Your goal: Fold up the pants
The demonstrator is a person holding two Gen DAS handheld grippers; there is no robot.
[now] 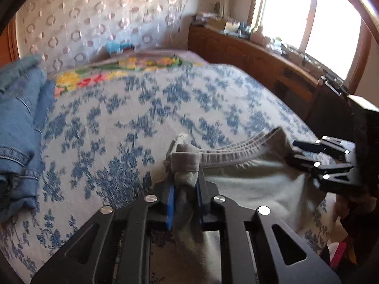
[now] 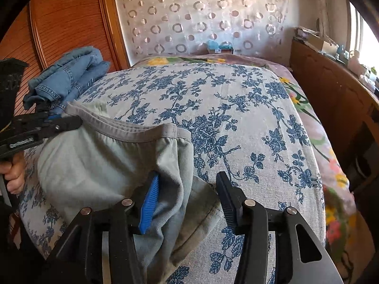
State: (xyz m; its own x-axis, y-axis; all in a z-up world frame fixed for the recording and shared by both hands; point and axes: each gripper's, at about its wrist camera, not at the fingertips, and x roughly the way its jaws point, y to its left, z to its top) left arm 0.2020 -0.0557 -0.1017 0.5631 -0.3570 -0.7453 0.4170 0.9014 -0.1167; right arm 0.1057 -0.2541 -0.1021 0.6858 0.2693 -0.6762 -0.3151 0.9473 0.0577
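Observation:
Light grey pants (image 1: 248, 184) (image 2: 99, 163) lie on the blue-flowered bedspread (image 1: 142, 108) (image 2: 236, 108), with the elastic waistband toward the wall. My left gripper (image 1: 186, 189) is shut on the bunched left corner of the waistband. In the right wrist view it shows at the left edge (image 2: 71, 123), pinching that same corner. My right gripper (image 2: 187, 198) stands open around the right side of the pants. A fold of grey cloth runs between its fingers and lies against the blue pad (image 2: 149, 203), clear of the black finger. The left wrist view shows it at the pants' right edge (image 1: 293, 152).
Folded blue jeans (image 1: 19, 130) (image 2: 66, 75) sit at the bed's left edge. A wooden cabinet (image 1: 248, 56) (image 2: 331, 99) topped with small items runs along the right under a bright window. A wooden wardrobe (image 2: 59, 19) stands at the left. A hand (image 2: 14, 172) holds the left gripper's handle.

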